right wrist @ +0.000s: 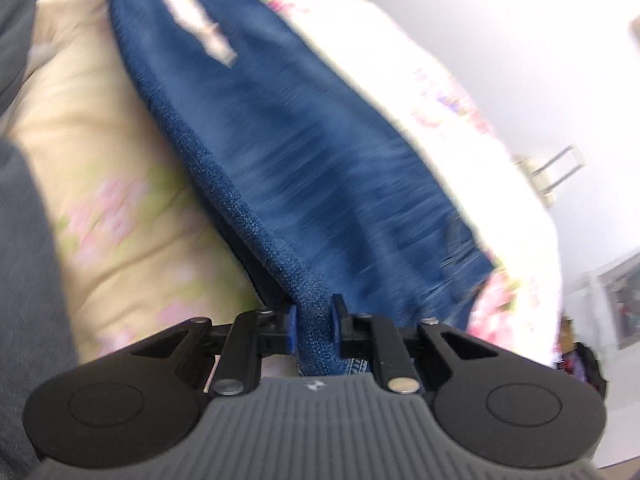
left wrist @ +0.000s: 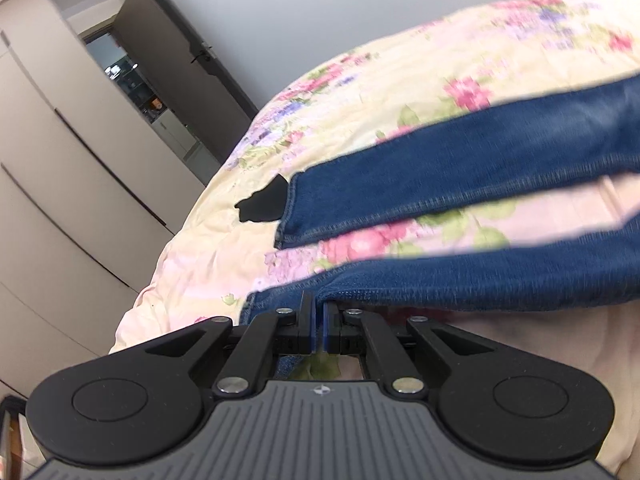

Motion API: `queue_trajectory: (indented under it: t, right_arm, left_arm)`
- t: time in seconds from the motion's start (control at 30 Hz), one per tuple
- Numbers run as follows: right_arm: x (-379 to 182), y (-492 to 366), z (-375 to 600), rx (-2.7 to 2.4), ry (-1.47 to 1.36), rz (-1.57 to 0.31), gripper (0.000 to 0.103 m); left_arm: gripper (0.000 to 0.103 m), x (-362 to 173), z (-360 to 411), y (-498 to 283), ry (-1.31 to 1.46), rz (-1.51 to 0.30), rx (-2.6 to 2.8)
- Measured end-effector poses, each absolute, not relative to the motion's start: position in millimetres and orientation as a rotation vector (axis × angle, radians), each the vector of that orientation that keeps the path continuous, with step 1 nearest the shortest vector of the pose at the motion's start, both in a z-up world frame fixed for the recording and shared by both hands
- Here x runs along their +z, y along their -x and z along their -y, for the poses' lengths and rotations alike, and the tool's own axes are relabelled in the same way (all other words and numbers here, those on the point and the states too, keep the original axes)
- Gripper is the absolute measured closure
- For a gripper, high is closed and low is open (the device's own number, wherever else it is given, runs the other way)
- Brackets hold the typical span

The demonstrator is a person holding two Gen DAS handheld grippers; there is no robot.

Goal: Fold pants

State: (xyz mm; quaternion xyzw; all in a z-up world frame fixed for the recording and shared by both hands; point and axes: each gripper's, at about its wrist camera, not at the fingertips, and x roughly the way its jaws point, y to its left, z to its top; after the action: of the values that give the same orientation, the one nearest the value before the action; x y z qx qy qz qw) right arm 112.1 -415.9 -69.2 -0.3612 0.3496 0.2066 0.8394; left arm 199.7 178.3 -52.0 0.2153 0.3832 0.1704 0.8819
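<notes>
The pants are blue jeans [left wrist: 460,168] on a floral bedspread [left wrist: 360,88]. In the left wrist view both legs run off to the right, the far leg flat, the near leg [left wrist: 480,280] lifted at its hem. My left gripper [left wrist: 319,312] is shut on that near hem. In the right wrist view the jeans [right wrist: 304,152] stretch away from me, blurred. My right gripper [right wrist: 315,320] is shut on a thick fold of the denim at the waist end.
A small black object [left wrist: 264,202] lies on the bedspread beside the far leg's hem. Beige wardrobe doors [left wrist: 60,184] and an open doorway [left wrist: 136,92] stand left of the bed. Grey fabric [right wrist: 24,220] fills the left edge of the right wrist view.
</notes>
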Motion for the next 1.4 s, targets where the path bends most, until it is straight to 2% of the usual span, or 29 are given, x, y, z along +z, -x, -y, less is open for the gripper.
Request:
queue_trajectory:
  t: [0.23, 0.5, 0.7, 0.87, 1.17, 1.2, 1.27, 1.3, 1.33, 1.4]
  right_arm:
    - [-20, -165, 411, 0.294, 0.702, -0.661, 0.099]
    - [-18, -271, 394, 0.185, 0.71, -0.666, 0.1]
    - [-42, -364, 386, 0.135, 0.719, -0.699, 0.101]
    - [-90, -431, 383, 0.125, 0.729, -0.794, 0.1]
    - [-163, -472, 392, 0.14, 0.689, -0.9, 0.099]
    - [-167, -472, 391, 0.139, 0.686, -0.9, 0.099]
    - [-167, -470, 390, 0.125, 0.682, -0.898, 0.097]
    - [-166, -469, 390, 0.114, 0.677, -0.896, 0.096]
    - [-165, -470, 389, 0.105, 0.667, -0.893, 0.088]
    - [-160, -470, 388, 0.069, 0.653, -0.879, 0.079]
  left_arm:
    - [0.1, -27, -175, -245, -0.48, -0.766, 0.37]
    - [0.1, -36, -171, -337, -0.589, -0.801, 0.376]
    - [0.1, -70, -161, -420, -0.667, -0.848, 0.37]
    - [0.099, -117, -149, -477, -0.748, -0.903, 0.339]
    - [0.098, -177, -150, -512, -0.761, -0.966, 0.321]
    - [0.089, -179, -150, -511, -0.761, -0.963, 0.328]
    - [0.081, -181, -152, -509, -0.769, -0.95, 0.33]
    - [0.064, -178, -154, -506, -0.77, -0.936, 0.328]
    - [0.039, -173, -156, -502, -0.759, -0.912, 0.329]
    - [0.018, -152, -163, -493, -0.699, -0.845, 0.309]
